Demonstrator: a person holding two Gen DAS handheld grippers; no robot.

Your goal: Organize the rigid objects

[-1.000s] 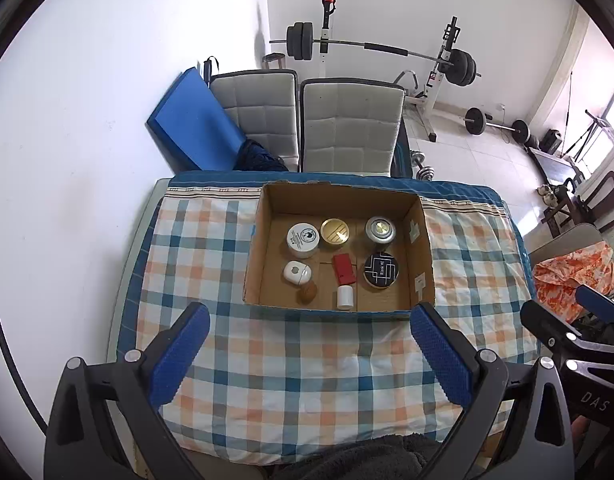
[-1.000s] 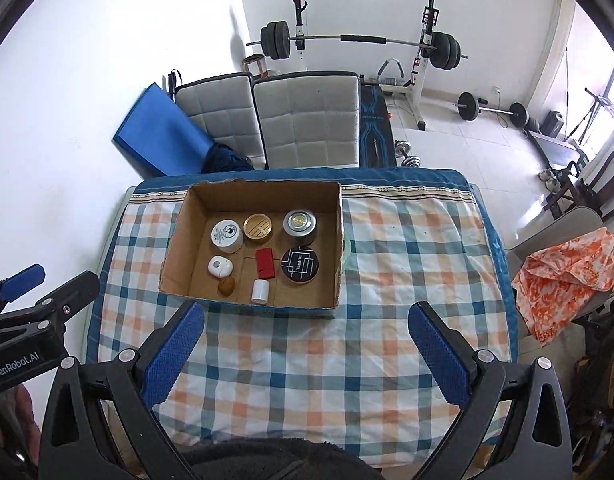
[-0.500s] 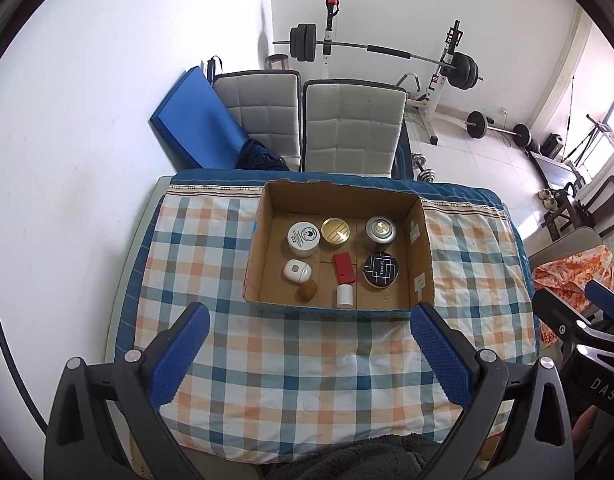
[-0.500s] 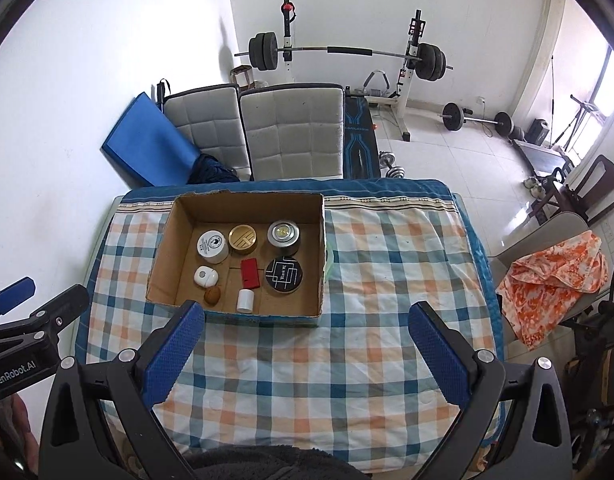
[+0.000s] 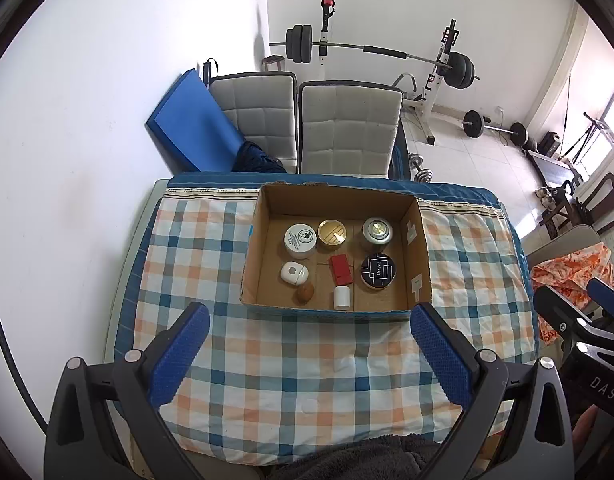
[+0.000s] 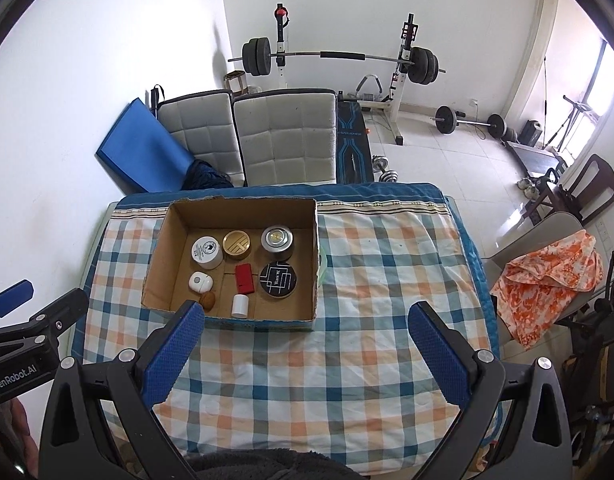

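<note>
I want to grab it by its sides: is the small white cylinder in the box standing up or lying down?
Upright. The white cylinder shows its round top above a short wall in the cardboard box, near the front wall.

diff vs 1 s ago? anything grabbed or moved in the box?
Nothing grabbed or released. The right gripper shifted rightward, so the cardboard box sits further left in its view. The left gripper barely moved. Both remain open and empty above the checked cloth; the box's contents are unchanged.
</note>
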